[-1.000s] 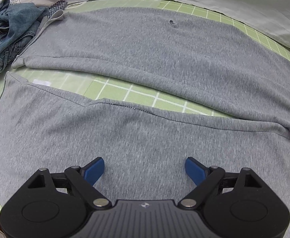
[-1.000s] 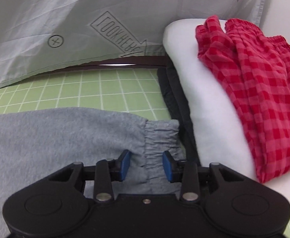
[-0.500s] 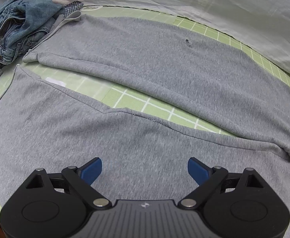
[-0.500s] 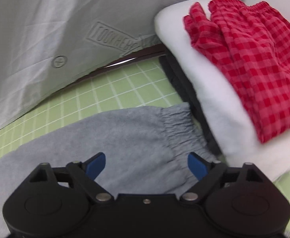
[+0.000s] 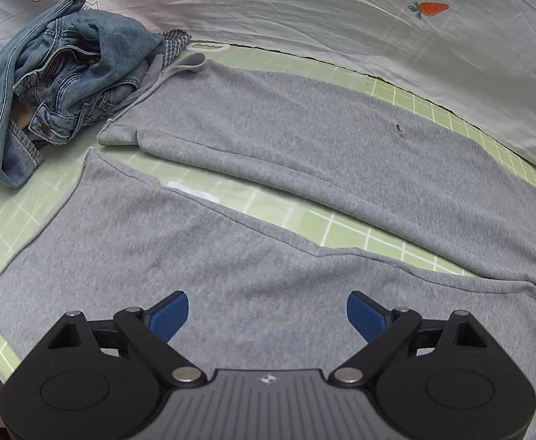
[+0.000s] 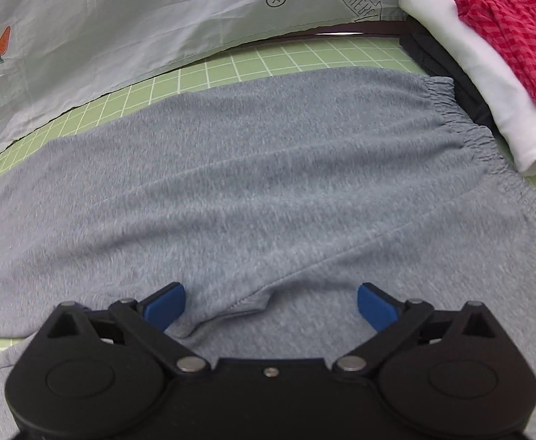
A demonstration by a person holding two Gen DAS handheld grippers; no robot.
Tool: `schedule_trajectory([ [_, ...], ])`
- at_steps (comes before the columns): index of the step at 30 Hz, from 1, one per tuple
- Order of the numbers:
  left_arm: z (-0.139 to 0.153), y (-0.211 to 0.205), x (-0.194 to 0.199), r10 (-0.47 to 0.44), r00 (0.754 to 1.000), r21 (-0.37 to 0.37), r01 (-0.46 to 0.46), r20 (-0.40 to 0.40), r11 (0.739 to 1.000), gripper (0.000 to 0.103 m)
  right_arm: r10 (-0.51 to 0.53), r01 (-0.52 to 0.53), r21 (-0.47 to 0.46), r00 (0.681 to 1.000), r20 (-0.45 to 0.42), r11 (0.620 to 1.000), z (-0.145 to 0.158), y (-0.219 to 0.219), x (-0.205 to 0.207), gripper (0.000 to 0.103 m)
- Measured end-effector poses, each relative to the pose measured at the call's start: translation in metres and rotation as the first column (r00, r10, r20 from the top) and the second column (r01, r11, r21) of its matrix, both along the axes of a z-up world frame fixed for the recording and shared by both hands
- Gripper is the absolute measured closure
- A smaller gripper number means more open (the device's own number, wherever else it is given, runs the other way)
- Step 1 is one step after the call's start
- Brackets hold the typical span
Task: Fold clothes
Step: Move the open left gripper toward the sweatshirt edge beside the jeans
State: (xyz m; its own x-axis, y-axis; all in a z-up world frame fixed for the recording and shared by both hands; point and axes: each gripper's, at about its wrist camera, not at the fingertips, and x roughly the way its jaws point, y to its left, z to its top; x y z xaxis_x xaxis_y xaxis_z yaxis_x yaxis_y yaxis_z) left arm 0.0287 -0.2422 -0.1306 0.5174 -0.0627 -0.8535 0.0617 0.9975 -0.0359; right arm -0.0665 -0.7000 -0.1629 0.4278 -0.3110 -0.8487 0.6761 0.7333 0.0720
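Grey sweatpants (image 5: 268, 154) lie spread flat on the green grid mat (image 5: 260, 201), both legs running toward the far left with a strip of mat between them. My left gripper (image 5: 268, 313) hovers open over the near leg, nothing between its blue pads. In the right wrist view the same sweatpants (image 6: 253, 168) show their seat and gathered elastic waistband (image 6: 466, 124) at the right. My right gripper (image 6: 271, 306) hangs above the crotch seam, its jaws still opening wide, with no cloth pressed between them.
Crumpled blue jeans (image 5: 58, 73) lie by the leg ends at the far left. A stack of folded clothes with a white piece (image 6: 488, 69) and red checked cloth (image 6: 506, 33) sits beside the waistband. A pale sheet (image 6: 121, 29) borders the mat's far edge.
My right gripper let go of the waistband, opened wide and drew back to over the crotch. The left gripper, open throughout, pulled back so the jeans and leg ends show more.
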Motion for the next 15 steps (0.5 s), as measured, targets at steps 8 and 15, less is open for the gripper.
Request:
schedule_trajectory([
  [8, 0.010, 0.046, 0.073, -0.089, 0.994, -0.009, 0.090, 0.069, 0.996, 0.010, -0.152, 0.151, -0.061, 0.988, -0.013, 0.987, -0.008, 0.037, 0.016, 0.000],
  [15, -0.003, 0.059, 0.166, -0.232, 0.964, -0.028, 0.237, 0.126, 0.971, 0.010, -0.306, 0.307, -0.108, 0.952, 0.026, 0.945, -0.011, 0.053, 0.022, 0.000],
])
